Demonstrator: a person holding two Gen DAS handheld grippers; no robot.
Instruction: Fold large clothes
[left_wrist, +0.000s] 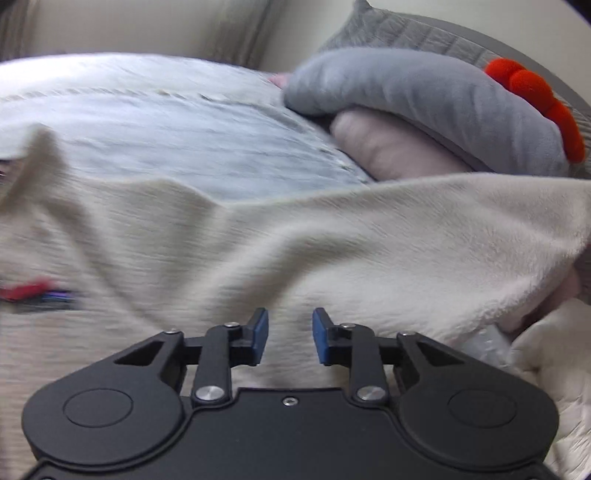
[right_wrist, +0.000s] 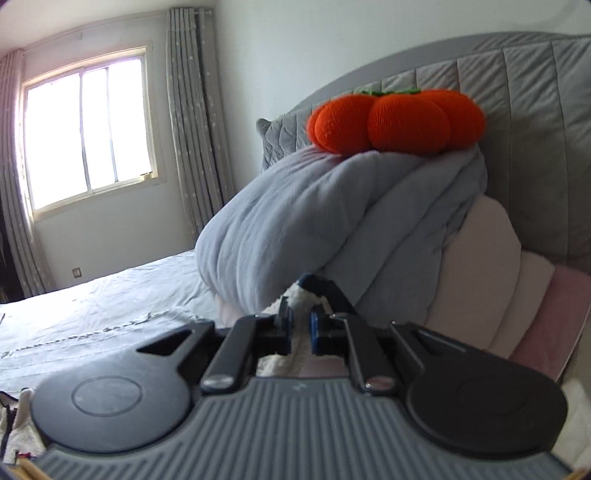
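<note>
**Right gripper has its hold on the fleece; left gripper has none that shows**

A large cream, fleecy garment (left_wrist: 332, 251) lies rumpled across the bed, over the pale blue-grey bedsheet (left_wrist: 177, 147). It fills most of the left wrist view, with a blurred red and dark mark near its left edge.

The right gripper (right_wrist: 300, 332) has its blue-padded jaws pinched together on a tuft of the same cream fleece (right_wrist: 297, 300), which stands up between the pads along with a bit of dark blue trim. It points almost level toward the rolled blue-grey duvet (right_wrist: 295, 221), the orange knitted pumpkin cushion (right_wrist: 397, 120) on top of it, and the grey quilted headboard (right_wrist: 535, 110).

The left gripper (left_wrist: 290, 341) hovers over the garment with its blue pads a narrow gap apart. Fleece shows through the gap, but no fold is visibly caught, so the left side appears to hold nothing.

The step in hand looks like taking hold of the garment's edge at two places to lift and spread it before the first fold. Only the right side seems secured. The next move calls for the left gripper to clamp onto an edge or corner well apart from the right one, so the cloth can be drawn taut. Grabbing the middle would only bunch it.
</note>
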